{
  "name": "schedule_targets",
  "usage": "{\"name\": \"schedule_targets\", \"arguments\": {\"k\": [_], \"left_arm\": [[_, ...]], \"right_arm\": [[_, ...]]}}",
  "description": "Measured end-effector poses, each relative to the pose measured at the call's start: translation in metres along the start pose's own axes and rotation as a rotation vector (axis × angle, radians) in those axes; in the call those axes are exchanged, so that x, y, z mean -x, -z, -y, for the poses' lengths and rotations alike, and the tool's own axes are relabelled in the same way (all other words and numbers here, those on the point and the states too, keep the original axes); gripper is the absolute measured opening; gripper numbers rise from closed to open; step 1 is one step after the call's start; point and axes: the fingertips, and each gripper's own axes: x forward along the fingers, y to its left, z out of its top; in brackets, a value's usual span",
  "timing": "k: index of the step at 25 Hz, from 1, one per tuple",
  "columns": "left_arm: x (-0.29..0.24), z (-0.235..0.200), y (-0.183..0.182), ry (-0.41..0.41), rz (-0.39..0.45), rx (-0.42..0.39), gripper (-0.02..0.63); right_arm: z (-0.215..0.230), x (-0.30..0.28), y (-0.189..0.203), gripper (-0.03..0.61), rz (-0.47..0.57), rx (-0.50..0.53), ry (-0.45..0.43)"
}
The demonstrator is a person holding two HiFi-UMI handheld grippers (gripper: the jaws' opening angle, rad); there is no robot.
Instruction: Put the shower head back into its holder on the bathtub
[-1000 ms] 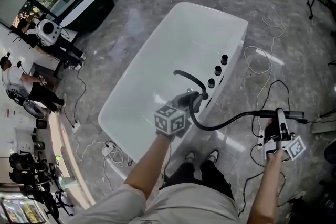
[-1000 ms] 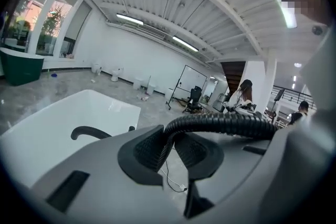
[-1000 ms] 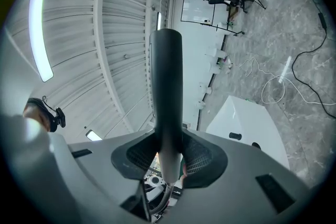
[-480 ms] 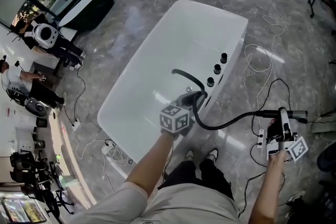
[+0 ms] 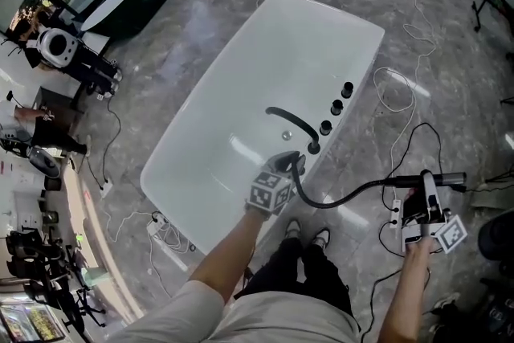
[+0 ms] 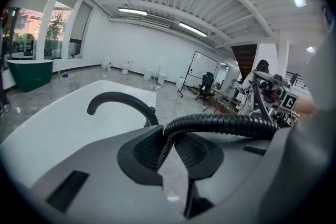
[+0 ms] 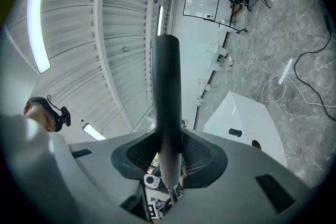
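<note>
The tub [image 5: 241, 84] is wide open inside, with free room beyond my left tongs [image 5: 291, 163]. Its near rim is crowded: the curved spout [image 5: 291, 123] and three knobs [image 5: 336, 107] stand in a row there. The hose [image 5: 345, 193] sags across the gap between my left tongs and right tongs [image 5: 430, 182], barring it. Loose cables [image 5: 393, 76] lie over the floor on the right.

Showroom-like hall: bathtub [image 5: 241, 84], toilets [image 6: 126, 67], whiteboard [image 6: 202, 66]
</note>
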Motion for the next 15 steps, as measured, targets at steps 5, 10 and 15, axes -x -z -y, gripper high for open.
{"name": "schedule_targets", "arguments": {"k": [5, 10, 15], "left_arm": [[-0.018, -0.021, 0.037, 0.002, -0.07, 0.005, 0.06], [-0.04, -0.033, 0.077, 0.038, -0.152, -0.017, 0.06], [-0.063, -0.04, 0.12, 0.042, -0.233, -0.074, 0.06]], "right_arm": [[-0.005, -0.007, 0.006, 0.141, 0.037, 0.011, 0.01], [-0.024, -0.009, 0.012, 0.141, 0.076, 0.032, -0.019], [-0.046, -0.015, 0.015, 0.141, 0.077, 0.059, -0.065]]}}
